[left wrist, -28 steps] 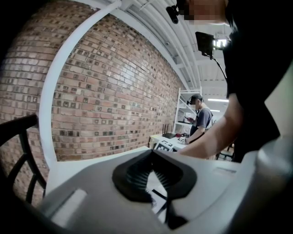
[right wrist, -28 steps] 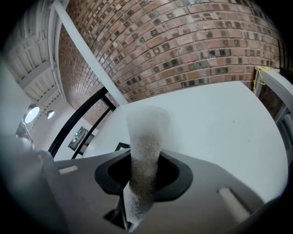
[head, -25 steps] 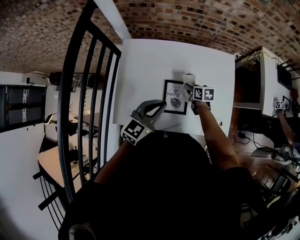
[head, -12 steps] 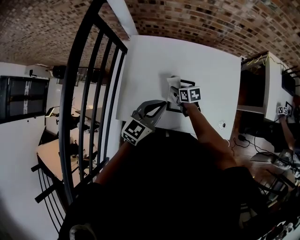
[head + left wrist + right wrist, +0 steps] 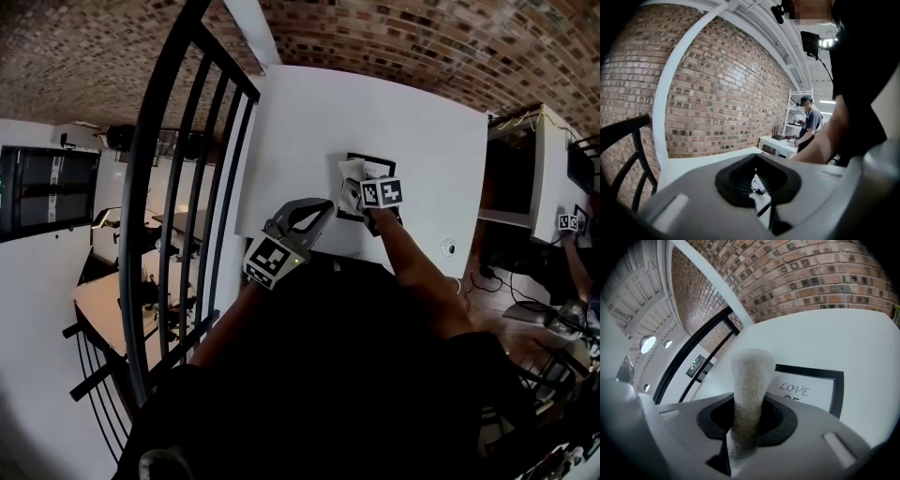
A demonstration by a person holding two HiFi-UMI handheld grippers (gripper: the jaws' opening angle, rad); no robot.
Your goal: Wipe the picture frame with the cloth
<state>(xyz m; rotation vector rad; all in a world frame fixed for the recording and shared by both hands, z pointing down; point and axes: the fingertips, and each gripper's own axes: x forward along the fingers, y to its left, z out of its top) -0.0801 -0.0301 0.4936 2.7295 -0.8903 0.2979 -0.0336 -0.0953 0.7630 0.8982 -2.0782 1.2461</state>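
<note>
One word reads clean in the right gripper view: "LOVE", in slanted dark capitals on the white print (image 5: 806, 392) inside the black picture frame (image 5: 839, 390), at about three o'clock from the cloth (image 5: 747, 390). A second line sits just under it, half hidden, and can't be read. In the head view the lettering is too small to read.

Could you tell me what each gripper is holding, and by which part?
The right gripper clamps the cloth by its lower part; the left gripper holds nothing.
</note>
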